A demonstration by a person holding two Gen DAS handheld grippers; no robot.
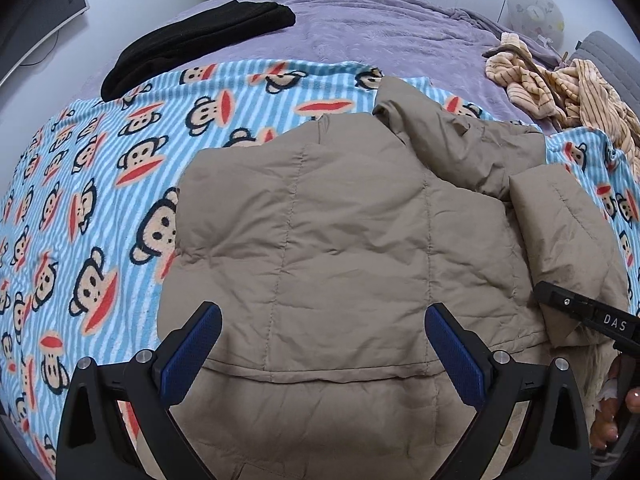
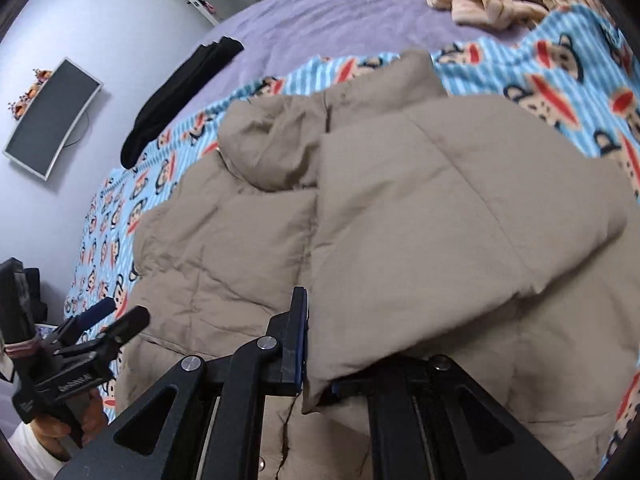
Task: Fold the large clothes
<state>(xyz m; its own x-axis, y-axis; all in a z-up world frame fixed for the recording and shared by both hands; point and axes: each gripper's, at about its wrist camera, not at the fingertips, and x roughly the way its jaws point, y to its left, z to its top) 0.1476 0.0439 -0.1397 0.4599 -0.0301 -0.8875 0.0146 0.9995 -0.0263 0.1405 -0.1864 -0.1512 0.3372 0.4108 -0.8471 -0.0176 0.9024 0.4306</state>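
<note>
Jacket [image 1: 340, 232]: large, tan, quilted and padded, lying spread on a monkey-print blanket [image 1: 92, 208] with blue and white stripes, which covers the near part of a bed [image 1: 360, 28] dressed in a purple cover. Hood bunched toward the far side of the garment. One sleeve [image 2: 440, 220] is folded across the body from the jacket's right side.

Left gripper [image 1: 324, 356]: hovers over the near hem of the jacket, fingers [image 1: 192, 356] spread wide with blue pads facing inward, nothing between them. Also seen in the right wrist view [image 2: 116, 316], off the jacket's left edge, held by a hand.

Right gripper [image 2: 310, 344]: fingers [image 2: 298, 336] closed tight on the cuff end of the folded sleeve, fabric pinched between the pads. Its black body appears at the right edge of the left wrist view [image 1: 588, 312], against the sleeve.

Other items on the bed: black folded garment [image 1: 192, 44] at the far left, partly overlapping the blanket's far edge; striped cream clothing [image 1: 560, 84] heaped at the far right corner. Curved monitor [image 2: 52, 120] stands beyond the bed's left side, against the wall.
</note>
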